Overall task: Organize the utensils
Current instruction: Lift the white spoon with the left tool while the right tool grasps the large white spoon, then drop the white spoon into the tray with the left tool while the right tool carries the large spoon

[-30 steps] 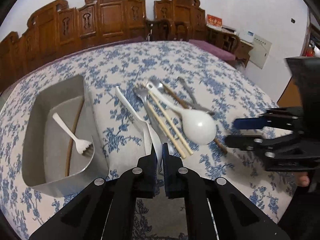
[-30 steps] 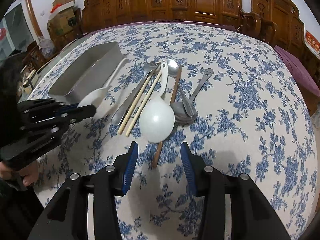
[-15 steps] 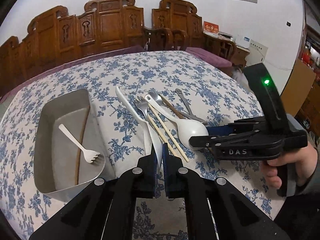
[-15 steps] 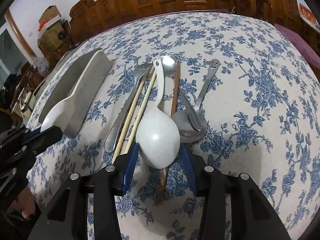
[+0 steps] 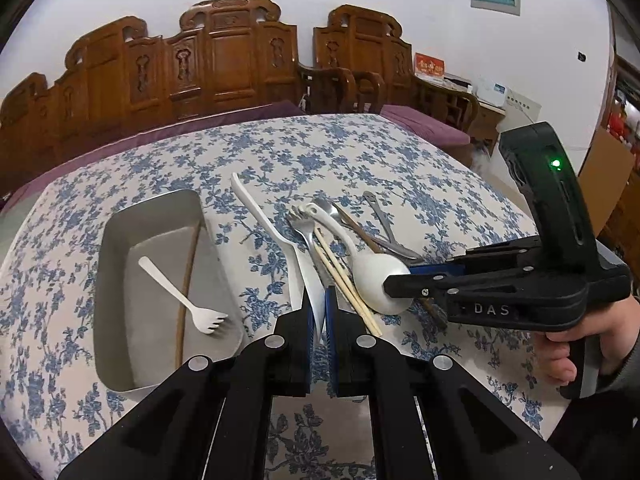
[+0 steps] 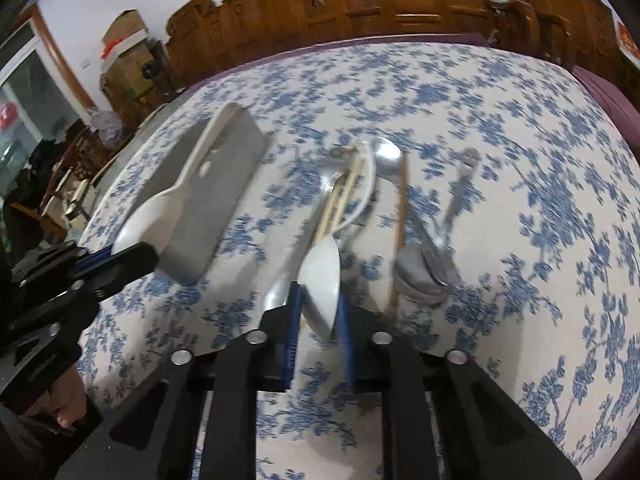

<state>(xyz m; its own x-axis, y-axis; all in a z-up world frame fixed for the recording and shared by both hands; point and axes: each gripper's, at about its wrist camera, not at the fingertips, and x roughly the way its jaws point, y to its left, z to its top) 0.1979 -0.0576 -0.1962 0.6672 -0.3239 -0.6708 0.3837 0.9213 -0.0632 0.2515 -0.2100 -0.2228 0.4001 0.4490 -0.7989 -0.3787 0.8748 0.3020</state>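
Right wrist view: closing right gripper (image 6: 318, 312) on white ladle (image 6: 320, 280) bowl; squeezing evenly, lifting slowly toward left tray (image 5: 116, 264); left gripper (image 5: 319, 322) clamping white spoon (image 5: 276, 236).

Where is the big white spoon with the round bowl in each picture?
Left wrist view: the big white spoon lies right of middle on the tablecloth, its bowl at the right claw.
Right wrist view: its bowl stands low in the middle, tipped on edge between that closing claw's pads.
Shared landmark: the metal tray, left of the spoon in both.
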